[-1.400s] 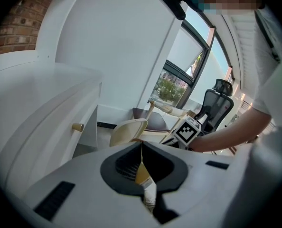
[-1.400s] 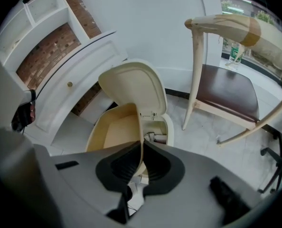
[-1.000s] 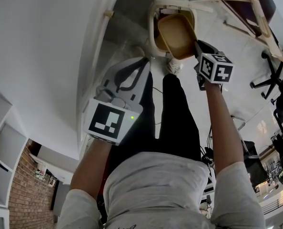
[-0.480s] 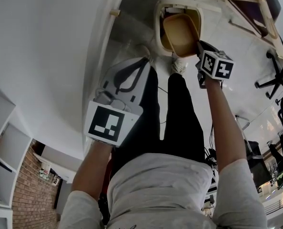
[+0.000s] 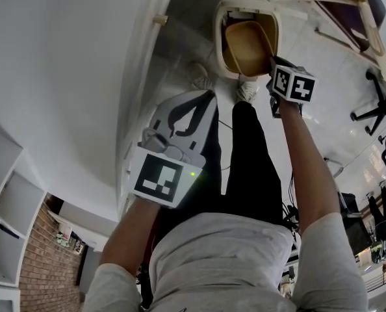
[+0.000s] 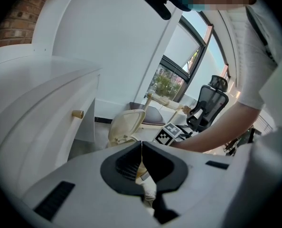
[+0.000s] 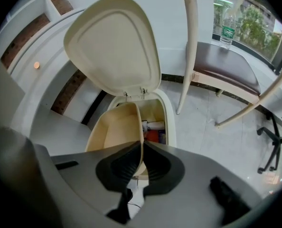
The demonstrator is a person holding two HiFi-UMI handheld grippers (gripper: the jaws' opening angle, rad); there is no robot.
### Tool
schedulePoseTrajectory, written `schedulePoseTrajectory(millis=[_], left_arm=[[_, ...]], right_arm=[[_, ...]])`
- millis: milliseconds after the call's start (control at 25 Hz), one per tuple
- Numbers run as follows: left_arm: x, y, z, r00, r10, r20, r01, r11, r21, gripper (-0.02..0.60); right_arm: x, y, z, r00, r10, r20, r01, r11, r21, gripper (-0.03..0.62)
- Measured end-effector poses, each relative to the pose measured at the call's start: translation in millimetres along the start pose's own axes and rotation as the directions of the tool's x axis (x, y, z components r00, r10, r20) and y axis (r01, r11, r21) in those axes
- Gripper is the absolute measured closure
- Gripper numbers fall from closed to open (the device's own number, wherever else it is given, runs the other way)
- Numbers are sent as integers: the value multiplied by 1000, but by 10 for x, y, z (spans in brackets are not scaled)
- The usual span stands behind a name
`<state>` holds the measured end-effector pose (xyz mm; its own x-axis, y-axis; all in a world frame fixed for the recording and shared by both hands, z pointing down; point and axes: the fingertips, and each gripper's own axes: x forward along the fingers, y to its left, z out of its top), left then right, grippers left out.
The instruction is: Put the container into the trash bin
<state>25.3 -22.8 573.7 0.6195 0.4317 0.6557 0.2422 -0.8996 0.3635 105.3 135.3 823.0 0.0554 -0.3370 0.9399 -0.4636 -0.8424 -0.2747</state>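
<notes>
At the left, my left gripper (image 6: 141, 145) is closed, its two jaws pressed against each other. More to the right, the cream plastic trash bin (image 7: 170, 109) stands on the floor with its lid (image 7: 113, 44) raised. My right gripper (image 7: 142, 148) pinches the rim of the beige shallow plastic container (image 7: 113, 127), which hangs tilted over the open mouth of the bin.

Right gripper (image 7: 142, 144): shell of matt light-grey plastic; jaw pads (image 7: 117, 169) black, ribbed, rubber-like. Left gripper (image 6: 141, 144): same finish.

Container (image 7: 113, 129) between the right jaws: tan, matt, thin-walled; moulded fibre or plastic, cannot tell which.

Trash bin (image 7: 171, 122) ahead of the right gripper: smooth cream plastic, faint sheen on its raised lid (image 7: 115, 44).

Floor (image 7: 212, 141) to the right of it: pale, glossy, reflective.

Chair (image 7: 226, 75) beyond: pale wooden legs, smooth dark seat.
</notes>
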Motion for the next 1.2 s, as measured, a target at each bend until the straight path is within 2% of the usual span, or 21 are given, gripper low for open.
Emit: schedulePoseTrajectory(millis=[600,1000,1200], left_arm=[[17,25,-119,1000,4,-16,-5,1000,-21,563],[64,43,-129,1000,7,-20,-7,1000,-25,563],[72,48,-136,1000,8,-22,-9,1000,-27,563]], right_arm=[[254,-81,-83,998,-45,-53,47,998,31,557],[329,-81,-72,997,-48,-60,51,998,47,557],[329,-87,-35,996,-68,-53,69,998,14,556]])
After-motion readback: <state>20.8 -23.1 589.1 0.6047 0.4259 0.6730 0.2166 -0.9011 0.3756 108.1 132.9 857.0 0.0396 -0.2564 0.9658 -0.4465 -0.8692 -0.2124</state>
